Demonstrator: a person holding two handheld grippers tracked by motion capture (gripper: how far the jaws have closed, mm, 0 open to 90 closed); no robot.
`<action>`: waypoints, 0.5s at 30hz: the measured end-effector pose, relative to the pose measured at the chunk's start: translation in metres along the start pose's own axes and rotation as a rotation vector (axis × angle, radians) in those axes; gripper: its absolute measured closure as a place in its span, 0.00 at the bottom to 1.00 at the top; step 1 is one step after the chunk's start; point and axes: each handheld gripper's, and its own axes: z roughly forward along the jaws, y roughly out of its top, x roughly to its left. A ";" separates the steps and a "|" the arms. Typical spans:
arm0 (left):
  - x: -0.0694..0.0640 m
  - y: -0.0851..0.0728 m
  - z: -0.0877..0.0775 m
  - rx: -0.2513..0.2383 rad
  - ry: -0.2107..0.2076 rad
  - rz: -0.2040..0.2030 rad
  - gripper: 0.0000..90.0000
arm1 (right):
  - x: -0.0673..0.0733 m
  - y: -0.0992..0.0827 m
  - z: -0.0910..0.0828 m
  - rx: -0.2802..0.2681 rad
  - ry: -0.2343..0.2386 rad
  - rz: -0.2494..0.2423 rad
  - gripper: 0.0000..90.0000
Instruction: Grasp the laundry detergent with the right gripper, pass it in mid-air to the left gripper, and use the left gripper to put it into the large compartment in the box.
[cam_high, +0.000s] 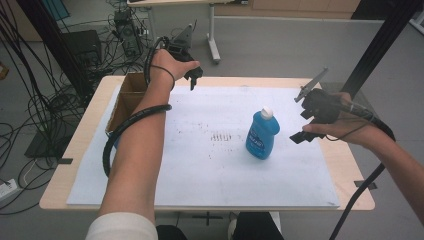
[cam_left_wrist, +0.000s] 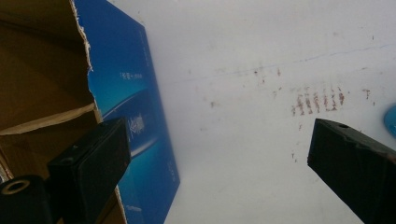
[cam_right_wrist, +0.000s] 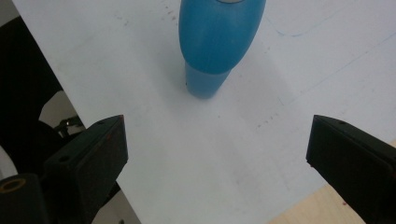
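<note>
A blue bottle (cam_high: 262, 134) with a white cap stands upright on the white sheet (cam_high: 210, 170), right of the middle. In the right gripper view the blue bottle (cam_right_wrist: 212, 42) rises ahead of the jaws, apart from them. My right gripper (cam_high: 306, 126) hovers just right of the bottle, open and empty, its jaws wide apart (cam_right_wrist: 217, 158). My left gripper (cam_high: 194, 77) is held over the far edge of the table, open with nothing in it (cam_left_wrist: 219, 158). It looks down at the sheet beside a cardboard box (cam_left_wrist: 42, 84).
An open cardboard box (cam_high: 126, 100) with a blue outer side (cam_left_wrist: 135, 116) sits at the far left of the table. Brown stains (cam_high: 221, 136) mark the sheet's middle. Cables and equipment lie on the floor beyond the table (cam_high: 115, 30).
</note>
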 end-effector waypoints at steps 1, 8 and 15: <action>0.000 0.000 0.000 0.003 -0.001 0.002 0.07 | 0.000 -0.001 0.003 -0.010 -0.006 0.008 0.06; 0.003 -0.003 0.004 0.007 -0.003 0.002 0.07 | 0.006 -0.010 0.026 -0.113 -0.031 0.058 0.05; 0.007 -0.007 0.005 0.009 0.001 -0.002 0.07 | 0.011 -0.016 0.048 -0.166 -0.045 0.094 0.05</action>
